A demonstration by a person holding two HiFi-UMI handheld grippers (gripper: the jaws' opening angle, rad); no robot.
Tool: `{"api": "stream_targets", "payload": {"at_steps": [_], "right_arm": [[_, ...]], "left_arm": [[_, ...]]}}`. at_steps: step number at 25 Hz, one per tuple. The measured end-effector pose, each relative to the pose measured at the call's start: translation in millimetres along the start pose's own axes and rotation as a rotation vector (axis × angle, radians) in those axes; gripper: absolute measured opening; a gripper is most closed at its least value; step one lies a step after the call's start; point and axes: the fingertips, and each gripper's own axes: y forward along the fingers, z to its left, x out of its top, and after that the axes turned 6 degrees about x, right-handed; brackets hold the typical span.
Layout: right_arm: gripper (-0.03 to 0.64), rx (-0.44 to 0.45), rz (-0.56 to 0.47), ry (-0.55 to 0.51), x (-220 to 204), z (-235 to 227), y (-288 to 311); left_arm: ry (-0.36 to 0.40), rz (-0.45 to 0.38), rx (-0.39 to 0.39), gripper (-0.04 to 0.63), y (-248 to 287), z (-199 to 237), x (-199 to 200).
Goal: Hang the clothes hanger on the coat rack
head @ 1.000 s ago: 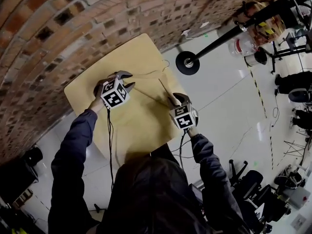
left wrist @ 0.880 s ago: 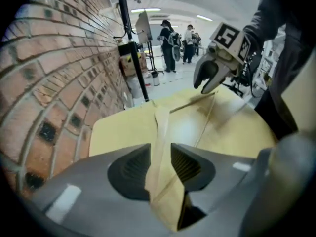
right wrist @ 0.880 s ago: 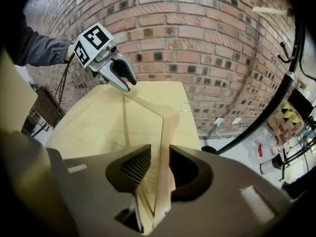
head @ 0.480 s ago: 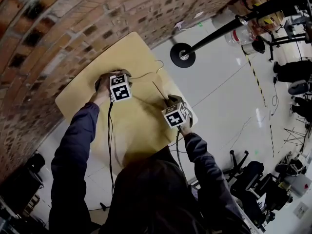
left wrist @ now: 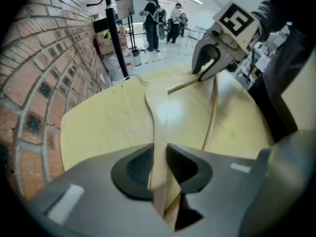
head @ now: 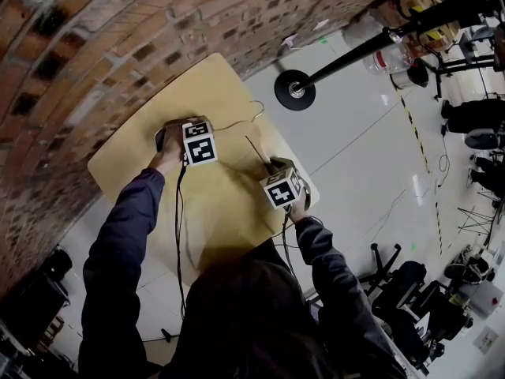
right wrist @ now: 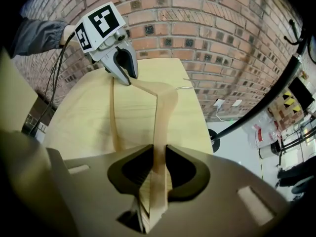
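1. Left gripper view: my left tool [left wrist: 160, 167] is clenched on one wooden arm of the clothes hanger [left wrist: 157, 107], which lies on the tabletop [left wrist: 98, 122]. The right tool [left wrist: 201, 74] is at the hanger's far arm.
2. Right gripper view: the right tool's jaws have just been closing and now pinch that other arm, with a pad against the wood on each side.
3. Head view: both tools point down at the tabletop. The hanger's hook lies near the far edge. The coat rack [head: 295, 90] stands on the floor to the far right, well apart from the hanger.
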Motion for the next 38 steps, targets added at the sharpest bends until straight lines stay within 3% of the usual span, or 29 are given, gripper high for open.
{"api": "stream_targets", "payload": {"at_steps": [4, 9, 20, 29, 38], "right_arm": [[0.087, -0.003, -0.014, -0.007, 1, 1, -3], [0.087, -0.05, -0.045, -0.102, 5, -3, -25], [0.087, -0.218, -0.195, -0.32, 19, 15, -150], [0.087, -0.417, -0.285, -0.375, -6, 18, -277], [0.087, -0.561, -0.345, -0.404, -16, 15, -364]], "left_arm": [[-0.003, -0.02, 0.04, 0.086, 0, -1, -1], [-0.059, -0.086, 0.118, 0.084, -20, -13, 2], [-0.122, -0.227, 0.394, 0.086, -145, -53, 45], [-0.03, -0.368, 0.564, 0.086, -236, -91, 123], [0.06, -0.456, 0.663, 0.086, -298, -105, 179]]}}
